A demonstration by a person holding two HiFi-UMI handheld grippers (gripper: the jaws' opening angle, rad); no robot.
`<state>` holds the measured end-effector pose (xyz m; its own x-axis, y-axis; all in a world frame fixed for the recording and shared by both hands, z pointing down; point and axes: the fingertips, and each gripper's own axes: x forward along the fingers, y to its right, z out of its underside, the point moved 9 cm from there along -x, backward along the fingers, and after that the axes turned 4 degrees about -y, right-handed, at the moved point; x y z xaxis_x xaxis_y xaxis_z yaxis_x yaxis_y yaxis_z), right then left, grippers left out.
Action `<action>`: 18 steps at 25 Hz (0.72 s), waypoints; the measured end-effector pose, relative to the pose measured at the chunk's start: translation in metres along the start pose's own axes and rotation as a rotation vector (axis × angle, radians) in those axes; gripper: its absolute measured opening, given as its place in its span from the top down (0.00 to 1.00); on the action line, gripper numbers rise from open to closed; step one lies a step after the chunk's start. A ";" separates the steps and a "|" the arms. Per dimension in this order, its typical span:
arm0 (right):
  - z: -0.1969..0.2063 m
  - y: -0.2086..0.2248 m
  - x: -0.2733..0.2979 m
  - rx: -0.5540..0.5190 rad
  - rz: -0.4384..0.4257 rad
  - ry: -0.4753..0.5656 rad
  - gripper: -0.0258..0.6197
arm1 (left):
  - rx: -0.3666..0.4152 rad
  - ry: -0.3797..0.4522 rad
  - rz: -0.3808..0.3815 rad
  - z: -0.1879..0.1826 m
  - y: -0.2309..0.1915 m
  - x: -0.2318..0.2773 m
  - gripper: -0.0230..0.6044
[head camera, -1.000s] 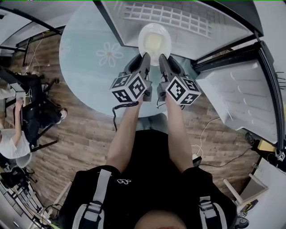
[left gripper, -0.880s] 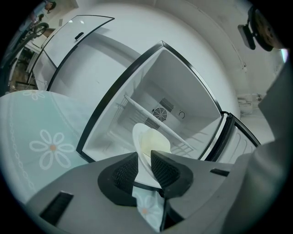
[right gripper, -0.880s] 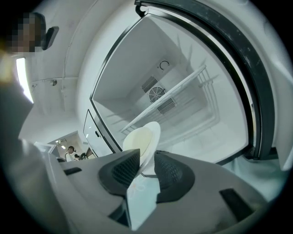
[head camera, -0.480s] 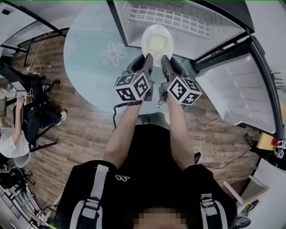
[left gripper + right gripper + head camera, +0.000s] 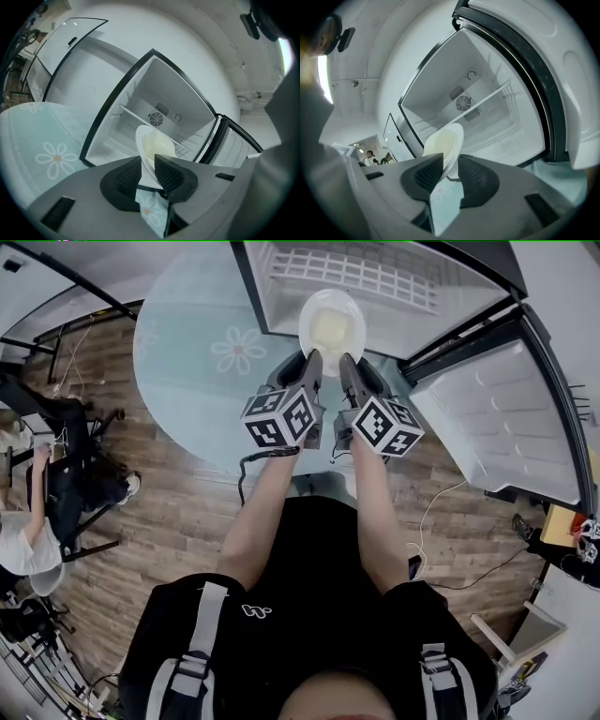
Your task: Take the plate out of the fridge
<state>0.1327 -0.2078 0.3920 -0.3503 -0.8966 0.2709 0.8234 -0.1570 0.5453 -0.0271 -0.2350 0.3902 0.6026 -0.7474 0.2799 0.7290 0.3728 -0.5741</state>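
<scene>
Standing open at the far side of the scene, the fridge (image 5: 281, 298) shows a white inside with a wire shelf (image 5: 349, 273), and its door (image 5: 506, 427) is swung out to the right, close beside the right arm. A pale blue round mat (image 5: 187, 362) with a flower print lies in front of it on the wooden floor (image 5: 169, 512). Far to the left a seated person (image 5: 23, 545) is at the frame's edge, well apart from the fridge. A dark cable (image 5: 246, 470) hangs below the left marker cube.

The head view shows the white plate (image 5: 331, 326) at the fridge's open front, over its near edge, with both tongs meeting it from the near side. Only the two gripper views reach the back wall, with its round fan grille (image 5: 156, 119). The right gripper view also catches another person (image 5: 370, 157) in a lit room off to the left.

The left tongs (image 5: 312, 357) have the plate's near left rim between their pads and are closing on it, the gap narrow. The right tongs (image 5: 347, 360) clamp the near right rim, likewise set narrow. Seen along the tongs, the plate stands edge-on, rising from between the pads.
</scene>
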 end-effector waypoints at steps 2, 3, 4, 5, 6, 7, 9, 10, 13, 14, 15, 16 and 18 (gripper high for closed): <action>0.000 -0.001 0.000 0.001 0.000 0.001 0.80 | 0.001 0.001 0.001 -0.001 0.000 -0.001 0.83; 0.000 -0.001 0.000 0.001 0.000 0.002 0.80 | 0.002 0.002 0.002 -0.001 0.000 -0.001 0.83; 0.000 -0.002 -0.001 0.002 -0.001 0.002 0.80 | 0.001 0.003 0.003 -0.001 0.000 -0.001 0.83; 0.000 -0.002 -0.001 0.002 -0.001 0.003 0.80 | 0.000 0.004 0.004 -0.001 0.000 -0.002 0.83; 0.000 -0.002 -0.001 0.002 -0.001 0.004 0.80 | -0.001 0.006 0.006 -0.001 0.000 -0.002 0.83; 0.000 -0.003 -0.002 0.002 -0.002 0.005 0.80 | -0.002 0.007 0.008 -0.001 0.000 -0.003 0.83; 0.000 -0.003 -0.002 0.002 -0.005 0.005 0.80 | -0.003 0.010 0.011 -0.002 0.000 -0.003 0.83; 0.000 -0.002 -0.002 0.001 -0.006 0.004 0.79 | -0.003 0.010 0.012 -0.001 0.000 -0.003 0.83; 0.000 -0.002 -0.003 -0.003 -0.005 0.004 0.79 | -0.004 0.008 0.013 0.000 0.001 -0.003 0.83; -0.001 -0.002 -0.004 -0.003 -0.005 0.005 0.79 | -0.004 0.007 0.012 0.000 0.002 -0.003 0.83; -0.001 -0.002 -0.005 -0.003 -0.006 0.006 0.79 | -0.004 0.007 0.013 0.000 0.003 -0.003 0.83; -0.001 -0.002 -0.005 -0.002 -0.005 0.007 0.79 | -0.003 0.007 0.013 0.000 0.004 -0.003 0.83; -0.002 -0.001 -0.007 -0.001 -0.004 0.008 0.79 | -0.002 0.007 0.015 0.000 0.005 -0.003 0.83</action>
